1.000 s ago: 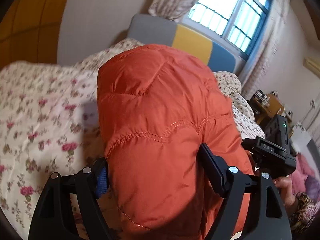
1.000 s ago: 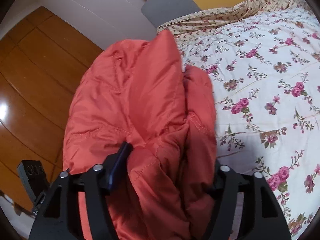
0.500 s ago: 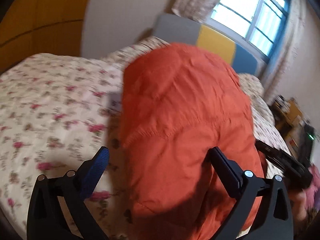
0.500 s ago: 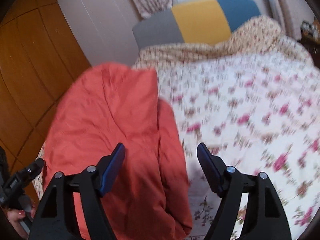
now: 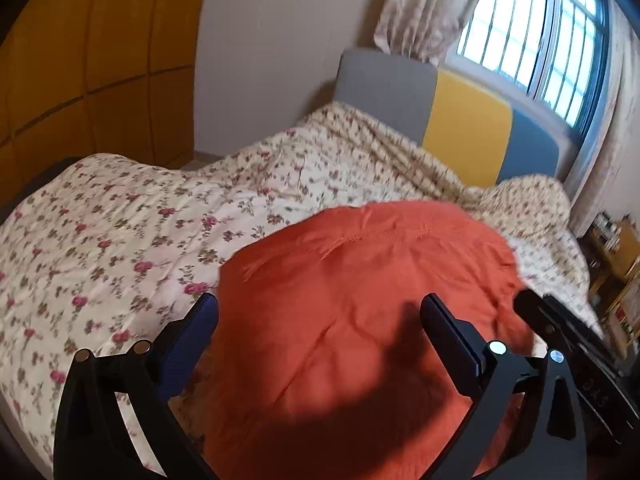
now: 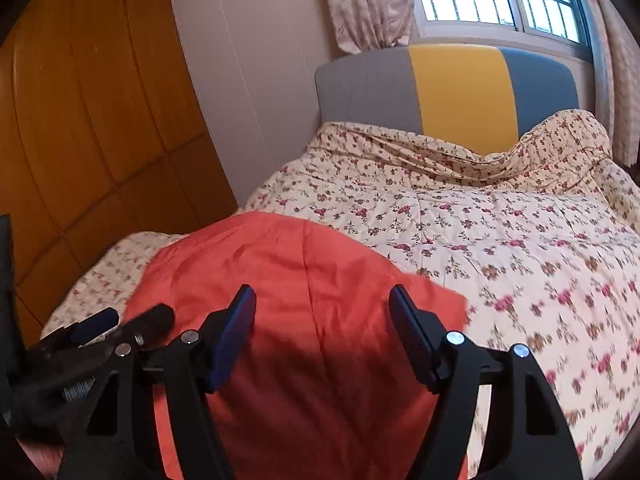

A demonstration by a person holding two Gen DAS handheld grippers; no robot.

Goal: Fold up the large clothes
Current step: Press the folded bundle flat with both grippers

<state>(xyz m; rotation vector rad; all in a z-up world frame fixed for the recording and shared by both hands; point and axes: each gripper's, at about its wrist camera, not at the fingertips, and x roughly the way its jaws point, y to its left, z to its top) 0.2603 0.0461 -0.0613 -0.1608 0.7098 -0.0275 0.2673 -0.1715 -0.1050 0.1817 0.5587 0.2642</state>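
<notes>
Left wrist view: an orange quilted jacket lies folded in a thick bundle on a bed covered by a cream floral quilt; the left gripper hangs just above the near part of the bundle, its two black fingers spread wide, one over the jacket's left edge where it meets the quilt, the other over its right half; the pads press on nothing, so the jacket is released; a dark shadow falls on the fabric nearest the camera; the tip of the right gripper shows at the jacket's right edge, blurred; beyond the bed stand a padded headboard in grey, yellow and blue panels, a barred window with a pale curtain, and orange wooden wardrobe doors to the left.

Right wrist view: the same jacket lies at the near left part of the bed, close to the bed's left edge; the right gripper floats over it with both fingers apart and fabric below them, not pinched; its jaws are closing slightly, with nothing caught between them; the left gripper appears low at the left, beside the jacket's left edge, its state unclear from here; the floral quilt stretches away to the right and up to the headboard; the wardrobe doors fill the left side.
</notes>
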